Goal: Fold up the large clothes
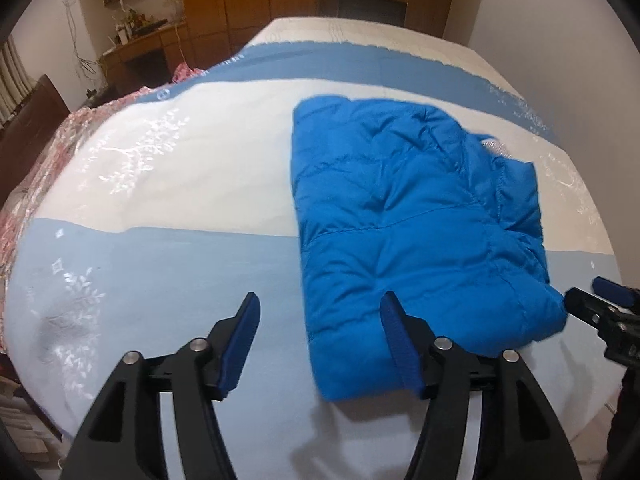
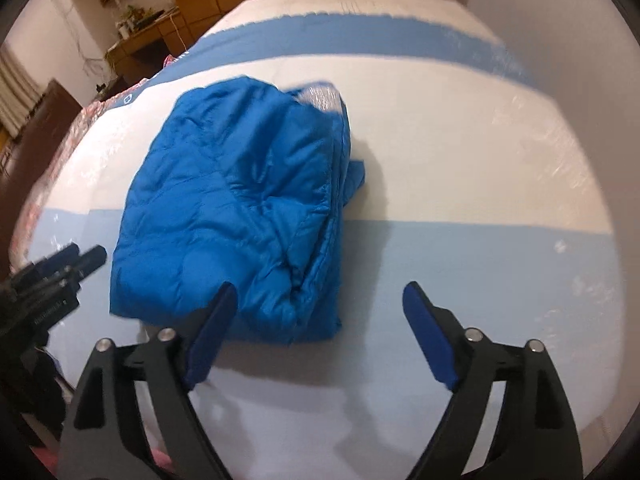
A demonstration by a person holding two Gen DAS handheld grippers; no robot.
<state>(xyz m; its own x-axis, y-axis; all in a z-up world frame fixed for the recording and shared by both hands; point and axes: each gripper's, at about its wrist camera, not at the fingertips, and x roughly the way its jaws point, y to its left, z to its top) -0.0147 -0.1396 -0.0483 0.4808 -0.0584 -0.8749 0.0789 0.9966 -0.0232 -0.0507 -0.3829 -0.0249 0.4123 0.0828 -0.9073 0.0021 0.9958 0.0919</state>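
A bright blue padded jacket (image 1: 412, 232) lies folded into a thick bundle on the bed (image 1: 192, 184). My left gripper (image 1: 320, 304) hangs open above the bundle's near left corner, its right finger over the fabric, nothing pinched. In the right wrist view the jacket (image 2: 236, 208) sits left of centre with a silvery lining patch (image 2: 320, 96) showing at its far end. My right gripper (image 2: 320, 292) is open wide above the near right corner, empty. Each gripper shows at the edge of the other's view: the right one (image 1: 600, 304), the left one (image 2: 60, 276).
The bed cover has pale blue and white bands with a darker blue stripe (image 1: 360, 60) at the far end. A pink floral quilt (image 1: 48, 160) is bunched along the left edge. Wooden cabinets and a cluttered desk (image 1: 144, 36) stand beyond; a white wall (image 1: 560, 20) runs along the right.
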